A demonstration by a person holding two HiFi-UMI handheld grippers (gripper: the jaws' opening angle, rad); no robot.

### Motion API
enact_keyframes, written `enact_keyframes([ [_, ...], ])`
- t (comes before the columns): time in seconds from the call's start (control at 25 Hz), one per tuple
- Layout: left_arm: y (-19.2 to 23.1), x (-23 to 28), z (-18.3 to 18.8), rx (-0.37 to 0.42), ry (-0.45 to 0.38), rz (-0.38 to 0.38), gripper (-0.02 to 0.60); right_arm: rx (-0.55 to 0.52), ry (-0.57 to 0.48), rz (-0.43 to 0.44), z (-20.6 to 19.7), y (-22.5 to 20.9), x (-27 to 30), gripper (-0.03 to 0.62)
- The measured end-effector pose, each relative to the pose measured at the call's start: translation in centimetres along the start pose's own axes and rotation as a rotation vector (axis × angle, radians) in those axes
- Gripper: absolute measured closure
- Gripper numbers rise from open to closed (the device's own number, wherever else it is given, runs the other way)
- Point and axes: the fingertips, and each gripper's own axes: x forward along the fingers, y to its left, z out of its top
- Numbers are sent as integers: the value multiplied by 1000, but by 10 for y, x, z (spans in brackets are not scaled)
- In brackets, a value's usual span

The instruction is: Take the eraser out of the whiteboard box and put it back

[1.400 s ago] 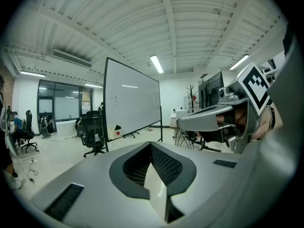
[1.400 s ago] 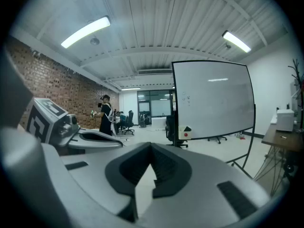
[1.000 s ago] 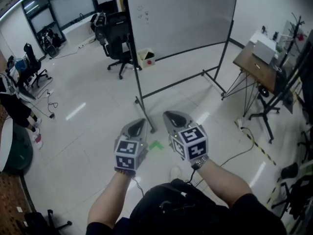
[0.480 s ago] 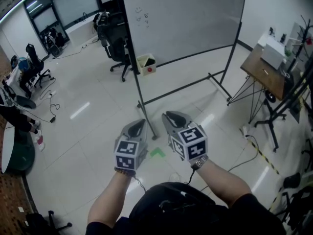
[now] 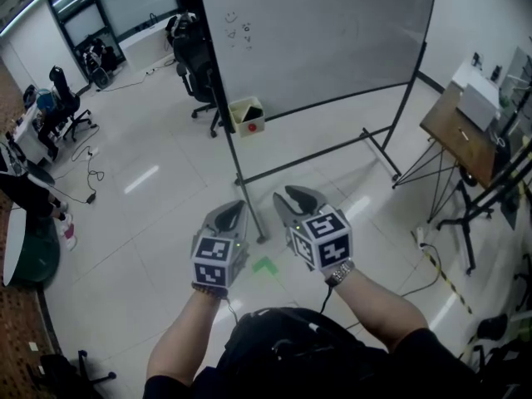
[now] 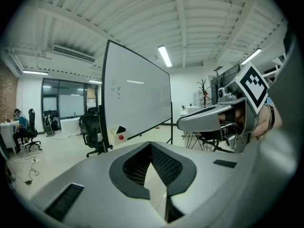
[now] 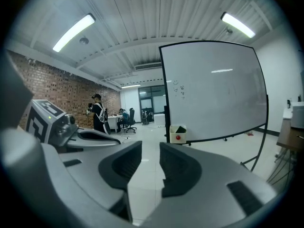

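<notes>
On whiteboard (image 5: 332, 32), above box (image 5: 248, 116), unreadable scribbles (image 5: 247, 28)

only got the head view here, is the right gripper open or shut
observer: right gripper view shows its jaws apart, they've just been opening, and nothing is between them
operator: and the left one
observer: left gripper view shows its jaws together, with nothing in them
operator: is the right one lined up on the box
observer: in the right gripper view the whiteboard box sits just above the jaws, a little right of the gap
</notes>
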Motion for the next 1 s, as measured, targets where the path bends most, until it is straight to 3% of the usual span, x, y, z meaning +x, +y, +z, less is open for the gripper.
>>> enact_keyframes([
  [0.48, 35, 51, 7, -1, 7, 2, 581, -18, 13, 8, 16, -33, 57, 410],
  [1.0, 126, 131, 15, -17, 25, -34, 581, 11, 56, -61, 39, -77, 175, 367],
])
